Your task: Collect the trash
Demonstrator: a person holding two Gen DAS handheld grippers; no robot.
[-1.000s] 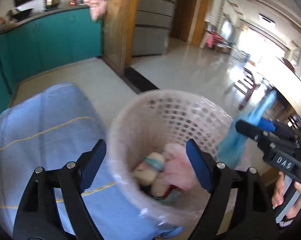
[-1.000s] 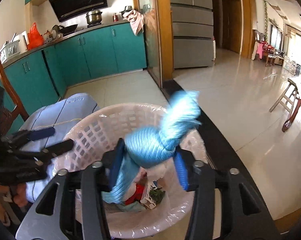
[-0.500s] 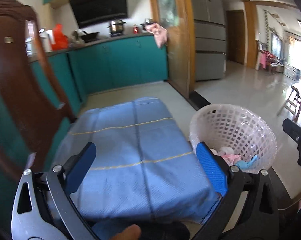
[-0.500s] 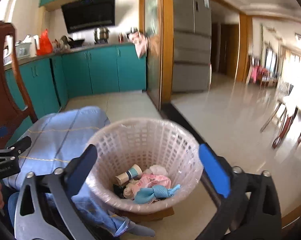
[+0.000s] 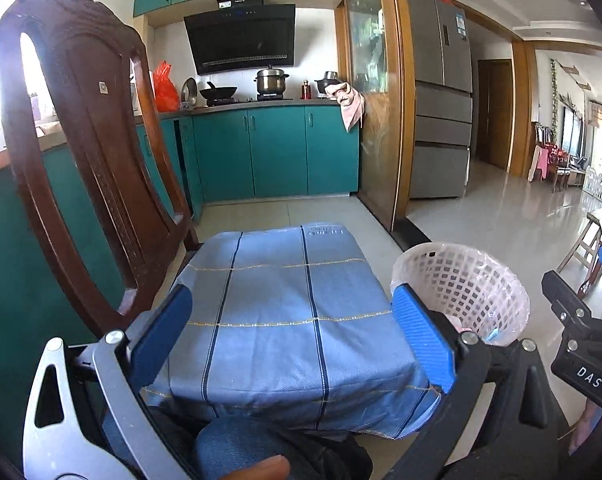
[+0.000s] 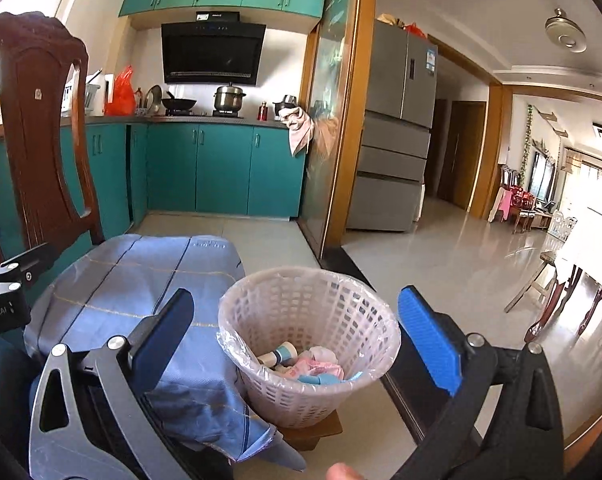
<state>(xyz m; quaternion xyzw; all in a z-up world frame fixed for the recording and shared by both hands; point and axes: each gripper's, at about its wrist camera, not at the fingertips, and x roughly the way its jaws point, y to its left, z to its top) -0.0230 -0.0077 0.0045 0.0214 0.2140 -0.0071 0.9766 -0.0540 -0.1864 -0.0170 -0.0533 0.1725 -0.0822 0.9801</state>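
Note:
A pale lattice waste basket (image 6: 309,312) lined with clear plastic stands on a low wooden stand beside a small table under a blue checked cloth (image 5: 285,312). Inside lie a blue knotted rag (image 6: 321,379), pink trash (image 6: 321,364) and a small white bottle (image 6: 279,354). My right gripper (image 6: 301,340) is open above and in front of the basket, nothing between its blue pads. My left gripper (image 5: 297,340) is open over the cloth, holding nothing. The basket (image 5: 461,280) shows at the right of the left wrist view, with the right gripper's body (image 5: 581,332) beyond it.
A dark wooden chair (image 5: 89,152) stands left of the table. Teal kitchen cabinets (image 5: 277,148) and a grey fridge (image 5: 437,100) are behind. Shiny tile floor (image 6: 461,264) stretches right toward stools (image 6: 541,288) and dining furniture. A person's denim-clad knee (image 5: 237,448) is under the table edge.
The right gripper opened and let the blue rag fall into the basket. Both grippers pulled back and up from the basket, and the left one swung over the blue cloth.

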